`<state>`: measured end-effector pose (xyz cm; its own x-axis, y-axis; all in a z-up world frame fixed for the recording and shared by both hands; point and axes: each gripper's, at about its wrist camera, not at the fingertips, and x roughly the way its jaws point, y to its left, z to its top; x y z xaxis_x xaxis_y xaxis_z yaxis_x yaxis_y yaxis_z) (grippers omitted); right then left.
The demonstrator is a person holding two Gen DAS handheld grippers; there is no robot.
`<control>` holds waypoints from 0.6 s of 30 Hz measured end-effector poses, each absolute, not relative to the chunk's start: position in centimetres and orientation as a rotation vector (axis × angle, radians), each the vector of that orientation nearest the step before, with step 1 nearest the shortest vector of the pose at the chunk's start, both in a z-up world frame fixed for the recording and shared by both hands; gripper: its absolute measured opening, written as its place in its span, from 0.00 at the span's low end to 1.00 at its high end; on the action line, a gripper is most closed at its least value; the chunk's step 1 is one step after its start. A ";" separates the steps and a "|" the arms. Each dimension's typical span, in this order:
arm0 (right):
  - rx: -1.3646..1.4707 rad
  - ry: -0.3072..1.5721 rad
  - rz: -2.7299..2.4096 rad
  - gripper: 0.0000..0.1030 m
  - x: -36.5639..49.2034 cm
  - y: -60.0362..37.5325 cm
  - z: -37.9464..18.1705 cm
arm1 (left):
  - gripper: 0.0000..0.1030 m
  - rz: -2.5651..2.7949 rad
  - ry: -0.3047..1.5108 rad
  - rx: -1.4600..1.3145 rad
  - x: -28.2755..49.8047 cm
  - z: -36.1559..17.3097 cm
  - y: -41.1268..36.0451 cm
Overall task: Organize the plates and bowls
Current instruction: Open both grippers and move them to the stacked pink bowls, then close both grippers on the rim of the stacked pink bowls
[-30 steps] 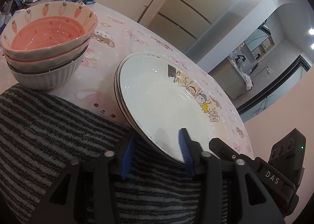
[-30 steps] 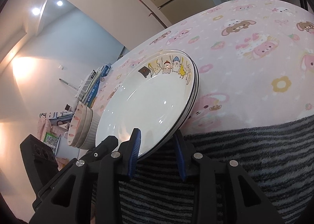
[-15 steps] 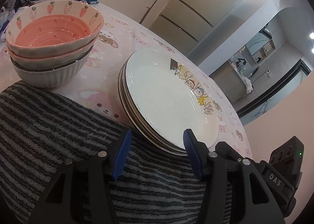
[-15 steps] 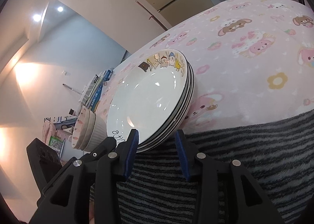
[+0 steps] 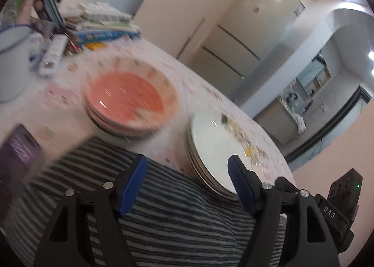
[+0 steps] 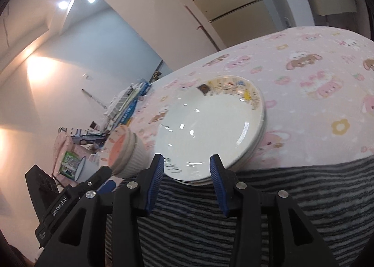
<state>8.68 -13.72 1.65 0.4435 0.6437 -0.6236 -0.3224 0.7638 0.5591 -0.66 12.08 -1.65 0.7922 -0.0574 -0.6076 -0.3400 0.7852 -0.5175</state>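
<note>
A stack of white plates with cartoon figures on the rim [image 5: 217, 147] [image 6: 210, 126] rests on the pink tablecloth, its near edge on a grey striped mat [image 5: 175, 215] [image 6: 292, 208]. A stack of bowls, pink strawberry bowls on a ribbed white one [image 5: 131, 96] [image 6: 124, 150], stands left of the plates. My left gripper [image 5: 187, 182] is open and empty, just short of the plates. My right gripper [image 6: 184, 180] is open and empty at the plates' near edge, not touching them.
A white enamel mug with a blue rim [image 5: 11, 61] and a pile of books and boxes [image 5: 100, 26] stand at the far left of the table. A dark box [image 5: 16, 157] lies at the left beside the mat. The pink tablecloth [image 6: 315, 94] stretches right of the plates.
Both grippers opened and let go of the top plate, which now lies on the stack. Both pulled back and up; the left view swung left and is blurred.
</note>
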 end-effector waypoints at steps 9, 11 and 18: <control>0.319 0.927 0.681 0.53 9.1 -5.0 5.8 | 0.82 0.255 0.560 -0.628 -1.4 1.8 19.8; 0.342 0.979 0.687 0.53 9.6 -2.9 5.6 | 0.83 0.269 0.583 -0.629 -0.5 1.2 21.0; 0.323 1.082 0.622 0.53 9.9 2.9 1.7 | 0.82 0.246 0.657 -0.744 1.7 -3.7 24.6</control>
